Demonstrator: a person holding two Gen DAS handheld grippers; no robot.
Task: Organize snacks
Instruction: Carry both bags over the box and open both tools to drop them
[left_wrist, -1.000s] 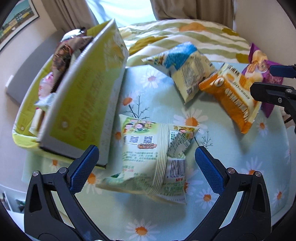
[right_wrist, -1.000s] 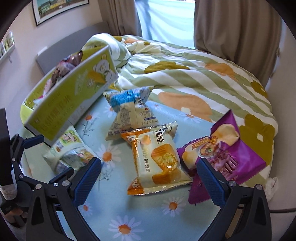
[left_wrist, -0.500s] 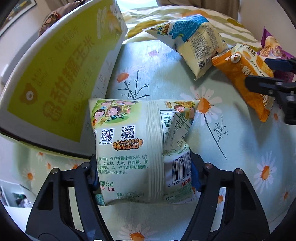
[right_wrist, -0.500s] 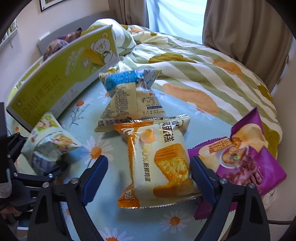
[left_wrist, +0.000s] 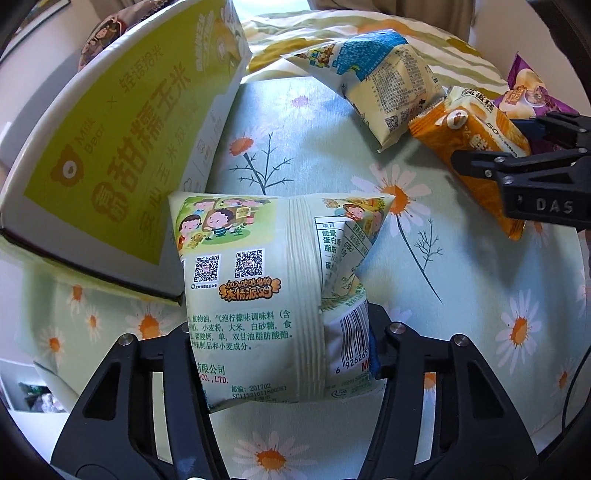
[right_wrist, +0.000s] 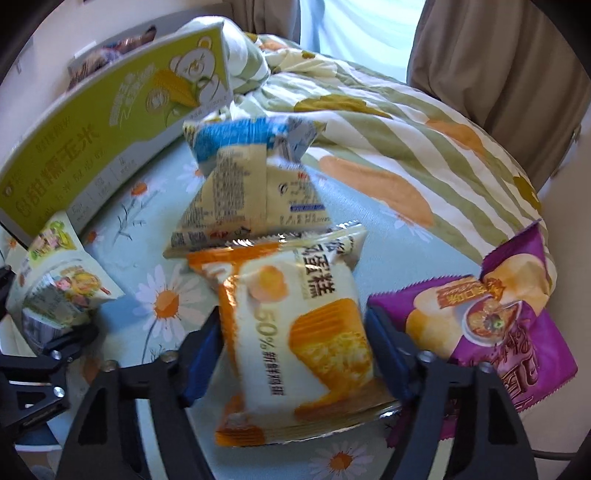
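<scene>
1. The left gripper (left_wrist: 280, 354) has just been closing and its pads now press both side edges of the pale green, puffed foil snack packet with cartoon children (left_wrist: 273, 288); that packet lies back-side up on the daisy-print light blue cloth (left_wrist: 461, 295), just beside the tilted yellow-green cardboard box (left_wrist: 122, 147).
2. The right gripper (right_wrist: 295, 350) has also just been closing; the orange-and-white egg-cake packet (right_wrist: 295, 325) sits between its blue pads (right_wrist: 201, 354), which look to be touching its sides, though blur leaves firm pressure unsure.
3. A blue-and-cream sealed packet (right_wrist: 251, 184) overlaps the cake packet's far end; a purple crinkled packet (right_wrist: 491, 325) lies just to its right.
4. Handling, as a judgement: both packets look light, air-filled and slick, so they should dent and may slide out of a side squeeze; the contents likely crush; gripping across the middle of the body, away from the thin crimped ends, seems safest.
</scene>
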